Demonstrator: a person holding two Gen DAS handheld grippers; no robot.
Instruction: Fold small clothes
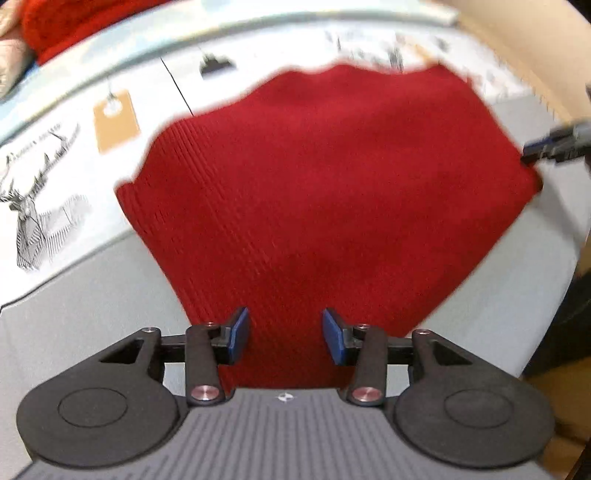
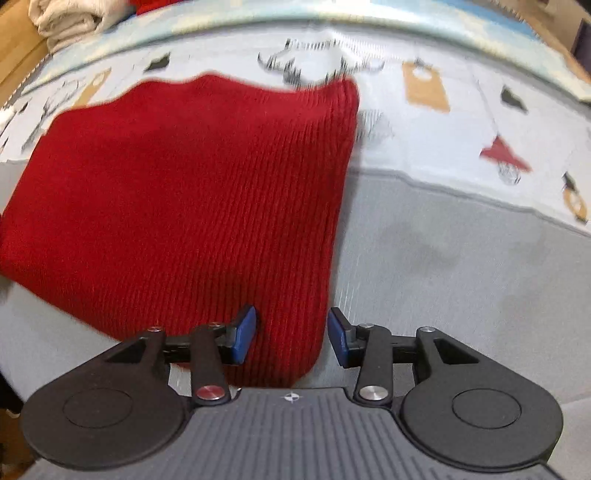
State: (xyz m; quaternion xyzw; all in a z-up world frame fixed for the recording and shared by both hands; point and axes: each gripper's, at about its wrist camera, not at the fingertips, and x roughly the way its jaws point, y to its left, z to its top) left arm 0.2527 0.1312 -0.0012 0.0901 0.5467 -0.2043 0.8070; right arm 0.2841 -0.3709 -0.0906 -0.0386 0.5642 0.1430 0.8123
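A red ribbed knit garment (image 1: 325,206) lies flat on the bed, folded into a rough rectangle; it also shows in the right wrist view (image 2: 177,199). My left gripper (image 1: 286,338) is open, its blue pads either side of the garment's near left corner. My right gripper (image 2: 291,338) is open, its pads straddling the near right corner. The right gripper's tip shows in the left wrist view (image 1: 546,147) at the garment's right edge. Neither gripper holds the cloth.
The bed has a grey sheet (image 2: 461,258) and a white cover printed with deer and tags (image 1: 48,206). More red cloth (image 1: 74,22) lies at the far left, and folded beige towels (image 2: 70,18) lie at the far edge.
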